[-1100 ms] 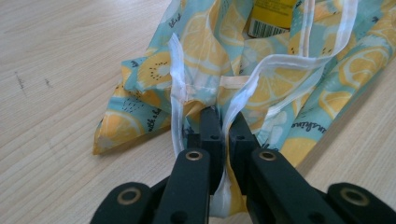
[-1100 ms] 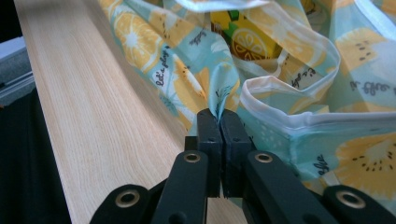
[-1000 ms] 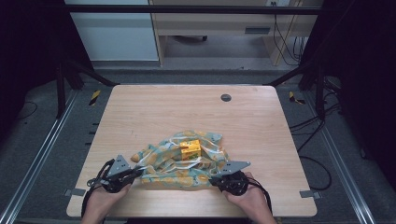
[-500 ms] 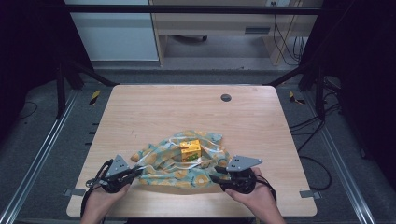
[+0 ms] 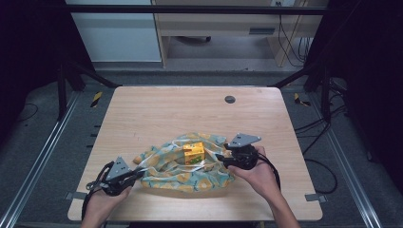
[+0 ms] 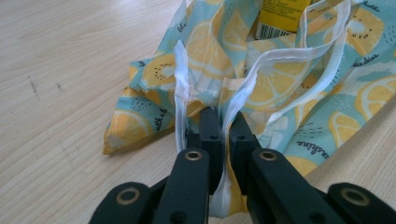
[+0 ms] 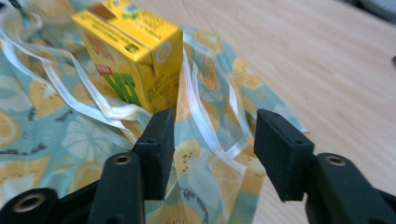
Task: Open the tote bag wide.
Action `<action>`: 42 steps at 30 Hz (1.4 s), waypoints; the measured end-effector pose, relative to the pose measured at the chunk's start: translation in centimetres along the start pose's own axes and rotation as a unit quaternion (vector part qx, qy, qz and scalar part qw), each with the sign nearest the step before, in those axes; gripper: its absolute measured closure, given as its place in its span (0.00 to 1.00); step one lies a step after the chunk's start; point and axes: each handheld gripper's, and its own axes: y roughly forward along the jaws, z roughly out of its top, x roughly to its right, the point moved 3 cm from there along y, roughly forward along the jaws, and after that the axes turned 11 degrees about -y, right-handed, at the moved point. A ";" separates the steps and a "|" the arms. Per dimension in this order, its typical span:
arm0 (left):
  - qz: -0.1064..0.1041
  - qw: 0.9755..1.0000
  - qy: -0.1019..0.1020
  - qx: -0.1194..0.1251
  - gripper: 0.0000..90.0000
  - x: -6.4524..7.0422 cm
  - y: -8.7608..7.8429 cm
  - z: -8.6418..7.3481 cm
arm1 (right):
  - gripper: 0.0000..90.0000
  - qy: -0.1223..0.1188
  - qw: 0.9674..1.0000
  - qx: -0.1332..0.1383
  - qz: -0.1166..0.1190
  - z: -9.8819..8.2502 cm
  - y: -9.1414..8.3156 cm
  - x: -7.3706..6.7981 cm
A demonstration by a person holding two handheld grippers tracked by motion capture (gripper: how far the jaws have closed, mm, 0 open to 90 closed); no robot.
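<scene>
Two grippers work a lemon-print bag (image 5: 185, 166) lying crumpled near the table's (image 5: 142, 109) front edge, a yellow juice carton (image 5: 194, 153) resting on its fabric. At the left, the left gripper (image 5: 135, 175) is clenched on the bag's white handle strap (image 6: 229, 126) — that end seems secured. At the right, the right gripper (image 5: 223, 159) has just been opening; its jaws stand apart with a strap and fabric loose between them, so a fresh grasp is likely still needed there. The high view gives the whole layout — bag between both hands. The left gripper view alone shows the strap pinched; the right gripper view shows the carton's print and the unpressed pads (image 7: 159, 140).
</scene>
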 end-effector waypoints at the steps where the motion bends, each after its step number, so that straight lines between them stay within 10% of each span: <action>1: 0.001 1.000 0.000 0.002 0.97 -0.1 -0.1 0.0 | 0.51 0.002 1.000 -0.002 0.005 -0.1 0.3 0.0; 9: 0.002 1.000 -0.002 0.012 0.97 -0.1 -0.2 0.2 | 0.45 -0.004 0.999 -0.043 0.016 -1.0 2.4 -0.5; 19: -0.002 1.000 0.000 0.007 0.97 -0.1 -0.1 0.2 | 0.99 0.007 0.998 -0.058 0.012 -1.6 3.2 0.9; 33: 0.002 1.000 0.005 -0.021 0.98 0.0 1.6 0.0 | 1.00 0.084 0.995 -0.042 -0.018 -2.5 4.4 4.5; 42: 0.001 0.999 0.006 -0.049 0.99 0.1 2.4 -0.5 | 1.00 0.081 0.995 -0.061 -0.026 -2.9 5.6 5.0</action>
